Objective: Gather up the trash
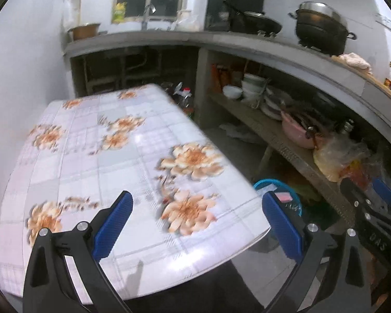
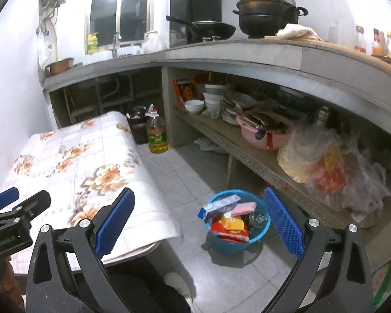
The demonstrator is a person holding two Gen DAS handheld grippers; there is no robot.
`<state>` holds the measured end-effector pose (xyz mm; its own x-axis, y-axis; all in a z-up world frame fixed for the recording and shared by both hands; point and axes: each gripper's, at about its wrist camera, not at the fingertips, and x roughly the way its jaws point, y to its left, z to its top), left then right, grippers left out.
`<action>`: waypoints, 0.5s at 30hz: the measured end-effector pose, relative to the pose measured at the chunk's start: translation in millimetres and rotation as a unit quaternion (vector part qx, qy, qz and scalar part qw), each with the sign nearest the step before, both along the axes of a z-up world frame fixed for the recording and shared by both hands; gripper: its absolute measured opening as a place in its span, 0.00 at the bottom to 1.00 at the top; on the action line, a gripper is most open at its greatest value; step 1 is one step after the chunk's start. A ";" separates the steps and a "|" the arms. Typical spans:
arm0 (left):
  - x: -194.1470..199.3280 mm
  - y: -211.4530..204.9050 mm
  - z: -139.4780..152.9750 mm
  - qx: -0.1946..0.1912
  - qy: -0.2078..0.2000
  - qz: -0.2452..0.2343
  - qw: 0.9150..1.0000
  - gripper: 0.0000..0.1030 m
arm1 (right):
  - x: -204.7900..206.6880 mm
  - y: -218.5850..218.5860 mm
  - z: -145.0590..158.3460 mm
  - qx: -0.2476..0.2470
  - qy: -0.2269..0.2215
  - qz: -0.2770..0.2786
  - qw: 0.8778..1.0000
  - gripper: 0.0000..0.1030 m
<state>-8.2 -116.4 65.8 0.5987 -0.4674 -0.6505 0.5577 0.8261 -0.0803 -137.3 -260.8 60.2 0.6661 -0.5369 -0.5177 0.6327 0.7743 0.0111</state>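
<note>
Left gripper (image 1: 196, 220): jaws spread wide, nothing between them, held above the near end of the table (image 1: 86, 156), whose cover carries a pale checked print with orange flowers. Right gripper (image 2: 198, 217): jaws likewise spread wide and empty, held above the floor (image 2: 185, 172) beside the table's right edge; each gripper shows at the margin of the other's view. Blue basket (image 2: 258, 237): stands on the tiled floor, just off the table's near right corner and in front of the lower shelf (image 2: 247, 156); it holds the gathered trash, namely a blue-and-white carton (image 2: 219, 205), a pink pack (image 2: 244, 208), a yellow box (image 2: 233, 223), a red wrapper (image 2: 230, 233) and a clear, glassy item too small to identify. In the left wrist view only the basket's rim and the pink pack show past the table's corner. Oil bottle (image 2: 157, 137): yellow contents, red cap, upright on the floor at the table's far right corner, a dark jar (image 2: 139, 127) just behind it. Lower shelf: stacked bowls (image 2: 211, 96), plates, a pink pot (image 2: 260, 135) and bulging plastic bags (image 2: 333, 167). Concrete worktop above: a black wok (image 2: 211, 30), a large lidded black pot (image 2: 268, 13), a folded cloth (image 2: 297, 32), sauce bottles (image 2: 375, 43) and a tap under the window.
</note>
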 end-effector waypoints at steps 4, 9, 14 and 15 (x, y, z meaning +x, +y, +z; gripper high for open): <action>-3.3 4.9 -4.0 0.022 0.001 0.026 0.999 0.94 | 5.7 6.6 -8.8 0.010 0.038 -0.023 0.999 0.92; -4.9 2.0 -13.4 0.061 0.010 0.044 0.997 0.94 | -0.2 0.4 -20.1 0.022 0.067 -0.072 0.995 0.92; -2.9 4.5 -18.3 0.064 0.023 0.068 0.995 0.94 | -8.0 -5.5 -27.5 0.026 0.083 -0.105 0.991 0.92; -2.3 4.9 -19.0 0.065 0.025 0.071 0.995 0.94 | -8.9 -6.7 -28.3 0.026 0.085 -0.108 0.990 0.92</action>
